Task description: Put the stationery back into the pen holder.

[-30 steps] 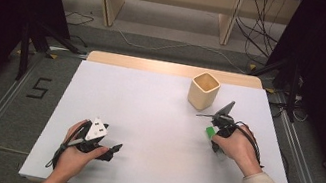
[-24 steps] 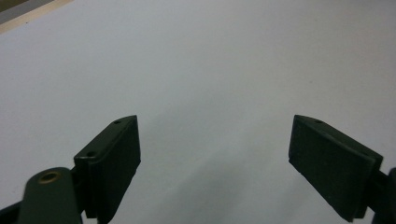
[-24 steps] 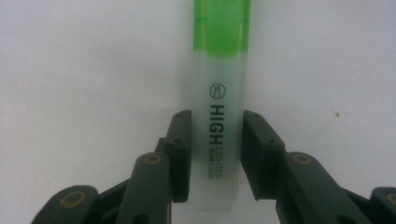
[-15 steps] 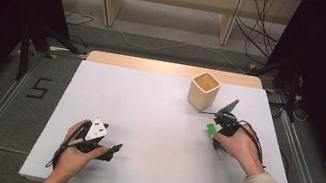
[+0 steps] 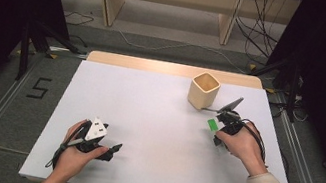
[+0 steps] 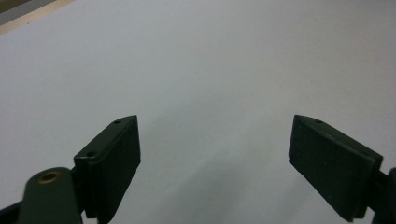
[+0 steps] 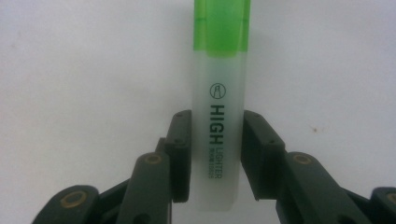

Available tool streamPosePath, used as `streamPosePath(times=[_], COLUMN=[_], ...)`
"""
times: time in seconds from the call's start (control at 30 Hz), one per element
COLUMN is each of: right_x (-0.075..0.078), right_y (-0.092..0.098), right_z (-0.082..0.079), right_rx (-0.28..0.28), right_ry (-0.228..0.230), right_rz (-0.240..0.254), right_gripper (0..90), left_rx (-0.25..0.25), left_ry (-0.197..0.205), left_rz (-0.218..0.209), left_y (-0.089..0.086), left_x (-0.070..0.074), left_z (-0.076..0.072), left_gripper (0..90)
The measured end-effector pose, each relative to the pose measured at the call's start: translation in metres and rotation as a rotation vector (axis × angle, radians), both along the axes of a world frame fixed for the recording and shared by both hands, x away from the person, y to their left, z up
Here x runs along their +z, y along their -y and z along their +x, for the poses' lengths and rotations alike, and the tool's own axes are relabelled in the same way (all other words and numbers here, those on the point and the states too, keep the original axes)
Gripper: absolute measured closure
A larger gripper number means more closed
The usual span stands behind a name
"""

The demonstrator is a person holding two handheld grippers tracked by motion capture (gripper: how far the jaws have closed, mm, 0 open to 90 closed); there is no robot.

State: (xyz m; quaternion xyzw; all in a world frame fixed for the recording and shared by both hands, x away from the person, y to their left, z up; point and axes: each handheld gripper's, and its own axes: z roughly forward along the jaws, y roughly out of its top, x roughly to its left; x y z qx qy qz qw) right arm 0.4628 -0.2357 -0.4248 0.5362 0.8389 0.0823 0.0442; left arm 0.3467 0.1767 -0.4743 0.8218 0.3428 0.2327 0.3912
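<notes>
A green highlighter (image 7: pixel 218 112) with a frosted white body and green cap is clamped between the jaws of my right gripper (image 7: pixel 215 154); its cap end points away from the camera. In the high view the right gripper (image 5: pixel 219 128) is held above the white table at the right, with the highlighter's green end (image 5: pixel 212 124) showing, just in front of a wooden cup (image 5: pixel 203 90). My left gripper (image 5: pixel 112 149) rests low at the near left of the table, jaws wide apart. The left gripper view shows its two black pads (image 6: pixel 112 161) over bare white surface.
The white tabletop (image 5: pixel 156 120) has a wooden strip along its far edge. The square wooden cup stands upright and open at the back right. Cables trail from both grippers. Metal rails and dark curtains flank the table.
The right hand has shifted slightly with the highlighter still gripped. The left hand has stayed where it was.
</notes>
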Motion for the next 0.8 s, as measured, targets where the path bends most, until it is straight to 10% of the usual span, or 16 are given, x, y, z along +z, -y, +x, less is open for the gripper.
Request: streamPosePath(times=[0.8], right_x=[0.015], right_y=[0.007], right_z=[0.000], right_rx=[0.000], right_ry=[0.100], right_rz=[0.090], right_gripper=[66.0], left_rx=[0.001], left_ry=[0.003], left_rz=[0.000], left_y=[-0.001], left_x=[0.000], left_z=[0.000], left_gripper=[16.7])
